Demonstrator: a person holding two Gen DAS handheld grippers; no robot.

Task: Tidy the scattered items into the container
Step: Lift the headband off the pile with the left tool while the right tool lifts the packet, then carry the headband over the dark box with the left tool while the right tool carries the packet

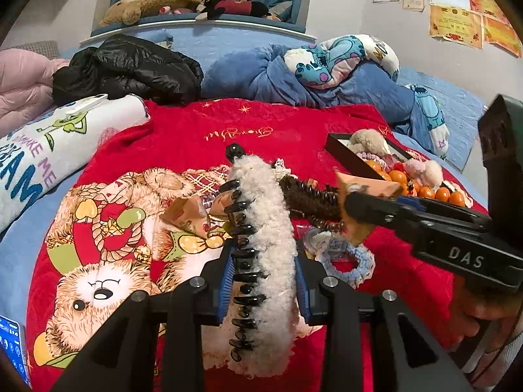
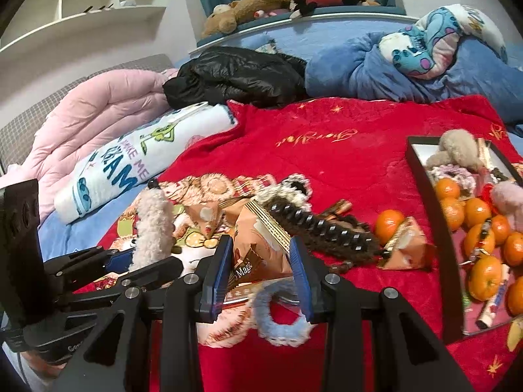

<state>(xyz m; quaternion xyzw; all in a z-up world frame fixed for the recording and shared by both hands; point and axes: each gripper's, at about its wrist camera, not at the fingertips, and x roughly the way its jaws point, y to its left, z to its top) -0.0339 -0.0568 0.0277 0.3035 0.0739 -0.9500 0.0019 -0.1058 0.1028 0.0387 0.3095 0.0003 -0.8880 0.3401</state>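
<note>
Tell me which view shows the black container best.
Right wrist view: the shallow black rectangular container shows its near wall and its load of oranges and fluffy scrunchies. In the left wrist view the same container is small and far, and the right hand-held gripper partly blocks it.

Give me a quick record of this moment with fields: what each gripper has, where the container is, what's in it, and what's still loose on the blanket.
left gripper: shut on white fluffy hair claw
right gripper: shut on orange snack packet
container: black tray, on the red blanket, right of both grippers
in tray: mandarins, plush hair ties, wrapped sweets
still loose: brown hair claw, blue scrunchie, one mandarin, other snack packets
</note>
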